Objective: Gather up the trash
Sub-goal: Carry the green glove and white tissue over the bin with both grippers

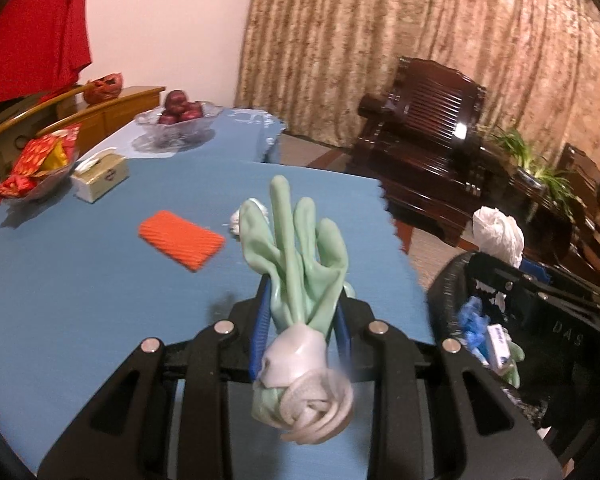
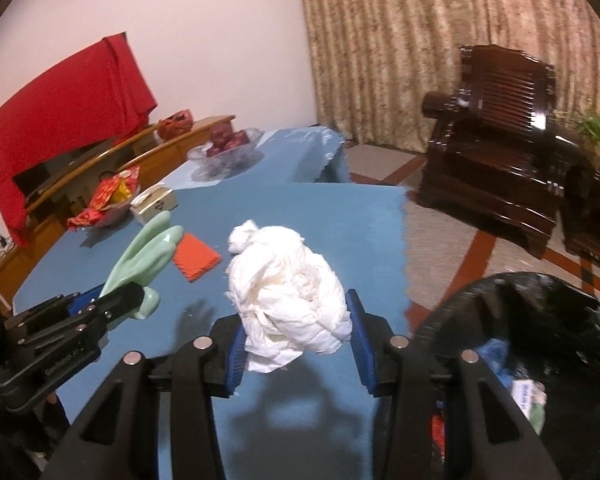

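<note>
- While both grippers hang above the blue table (image 1: 80,280), each holds one item: the left gripper (image 1: 302,312) is closed on a green rubber glove (image 1: 300,248), the right gripper (image 2: 298,336) is closed on a wad of white paper (image 2: 288,292).
- Left view only: the glove's rolled whitish cuff (image 1: 308,392), which hangs behind the blue pads; the glove fingers point up and away.
- Left view only: a second small white wad (image 1: 236,222) on the table, just behind the glove.
- Right view only: the left gripper from the side, glove sticking up out of its jaws.
- Both views: black trash bin (image 2: 520,320) beside the table's right edge, holding blue scraps and a small box; orange ribbed pad (image 1: 182,245) flat on the table.
- Paper wad: crumpled, bulging wider than the pads, a twisted tail at the top left.
- Far end of the table: tissue box (image 1: 100,176), bowl of red wrappers (image 1: 40,164), glass bowl of apples (image 1: 180,114).
</note>
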`<state>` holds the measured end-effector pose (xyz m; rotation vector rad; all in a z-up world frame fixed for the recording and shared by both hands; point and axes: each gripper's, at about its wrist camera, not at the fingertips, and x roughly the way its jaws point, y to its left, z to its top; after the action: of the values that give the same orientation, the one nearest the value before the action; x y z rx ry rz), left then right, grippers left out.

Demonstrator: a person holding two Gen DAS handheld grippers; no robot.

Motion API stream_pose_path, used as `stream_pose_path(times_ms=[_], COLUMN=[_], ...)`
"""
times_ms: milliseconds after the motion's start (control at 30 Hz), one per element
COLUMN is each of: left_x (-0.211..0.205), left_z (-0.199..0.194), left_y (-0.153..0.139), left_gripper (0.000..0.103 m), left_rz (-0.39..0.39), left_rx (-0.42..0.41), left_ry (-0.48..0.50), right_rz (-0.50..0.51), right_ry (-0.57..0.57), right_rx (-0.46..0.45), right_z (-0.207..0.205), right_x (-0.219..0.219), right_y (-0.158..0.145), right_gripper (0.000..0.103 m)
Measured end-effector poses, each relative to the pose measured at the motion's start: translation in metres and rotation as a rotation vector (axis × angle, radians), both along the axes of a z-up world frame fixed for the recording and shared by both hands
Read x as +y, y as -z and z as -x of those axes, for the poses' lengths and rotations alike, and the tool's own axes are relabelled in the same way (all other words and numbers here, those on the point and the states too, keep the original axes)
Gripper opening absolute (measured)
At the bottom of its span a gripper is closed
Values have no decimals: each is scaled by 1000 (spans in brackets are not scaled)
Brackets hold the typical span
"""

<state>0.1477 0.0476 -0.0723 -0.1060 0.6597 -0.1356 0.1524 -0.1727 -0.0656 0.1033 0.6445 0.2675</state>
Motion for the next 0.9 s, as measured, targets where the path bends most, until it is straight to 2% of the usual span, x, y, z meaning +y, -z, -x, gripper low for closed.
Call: stream_pose_path(times_ms=[367, 900], left_x=[-74, -178], left_z=[8, 0], left_y=[-6, 2], left_gripper=[28, 28], left_rz=[-11, -20], left_rx=[-18, -35], left_ry=[134, 325], right_rz=[-2, 23], right_ry=[130, 294], right_rx=[-20, -10], right_z=[27, 53], right_x=[-73, -169], right_y=[-4, 5], right_gripper=[44, 44])
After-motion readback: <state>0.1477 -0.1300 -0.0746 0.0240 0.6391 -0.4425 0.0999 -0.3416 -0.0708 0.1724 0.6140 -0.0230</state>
